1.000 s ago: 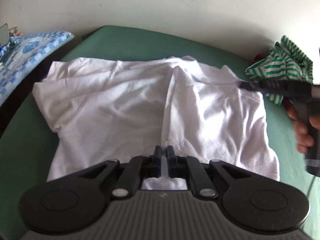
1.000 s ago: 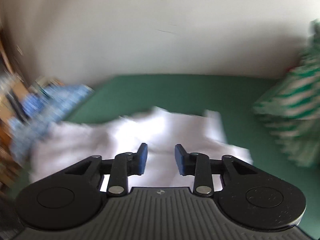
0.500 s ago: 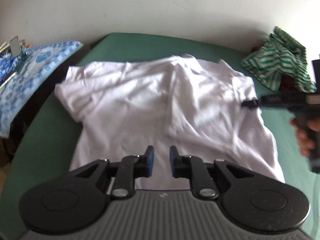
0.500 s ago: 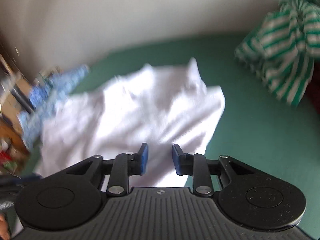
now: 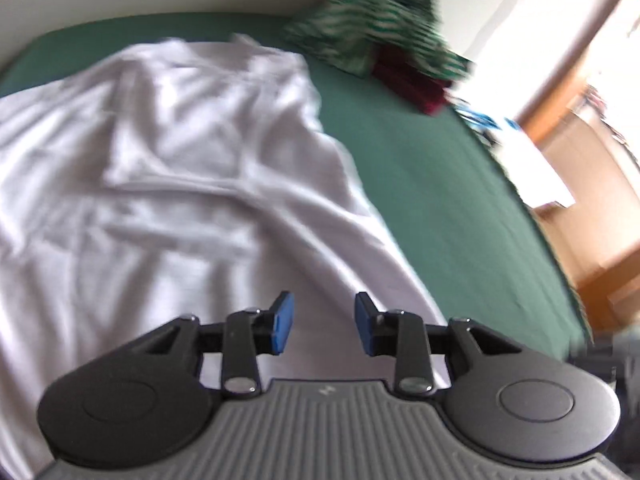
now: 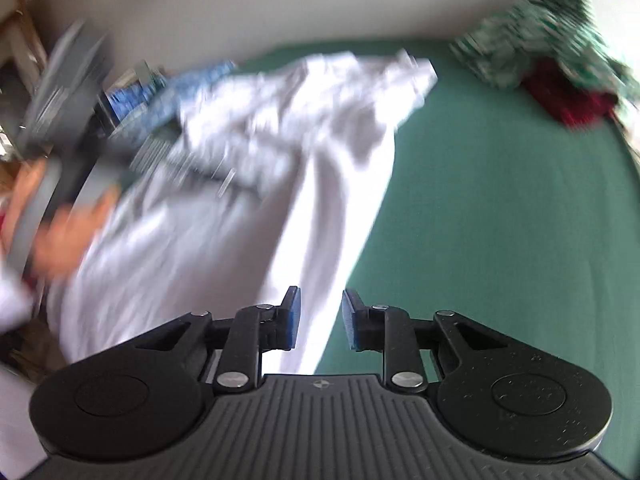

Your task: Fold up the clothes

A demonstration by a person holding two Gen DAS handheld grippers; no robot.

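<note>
A: We see a white T-shirt (image 5: 168,168) lying crumpled on the bed's green sheet (image 5: 440,168), with its near hem just below our left hand-held gripper (image 5: 323,324).

B: Agreed. That gripper's blue pads (image 5: 283,322) stand apart and its jaws are opening; nothing is pinched between them, only white cloth lying underneath.

A: And the right hand-held gripper (image 6: 320,320)?

B: From the right wrist view we find it over the shirt's right edge, where white fabric (image 6: 256,184) meets green sheet (image 6: 500,208). Its jaws are opening too, with a clear gap and no cloth caught between the pads (image 6: 292,320). So both are released.

A: The shirt looks partly folded to us: a long band runs from the near edge away toward the far end, and the far part is bunched into wrinkles.

B: Yes, though the blur keeps us from saying how its layers lie.

A: At the far right of the bed we make out a green-and-white striped garment (image 5: 380,28) heaped on something dark red (image 5: 412,84), well apart from the shirt.

B: The right wrist view shows the same heap (image 6: 548,52) at the far right. On its left edge we see a person's hand (image 6: 60,228) around a grey handle, very smeared, and beyond it a blue patterned cloth (image 6: 172,88) beside the shirt's far left corner.

A: A pale wall (image 6: 280,0) stands behind the bed.
</note>
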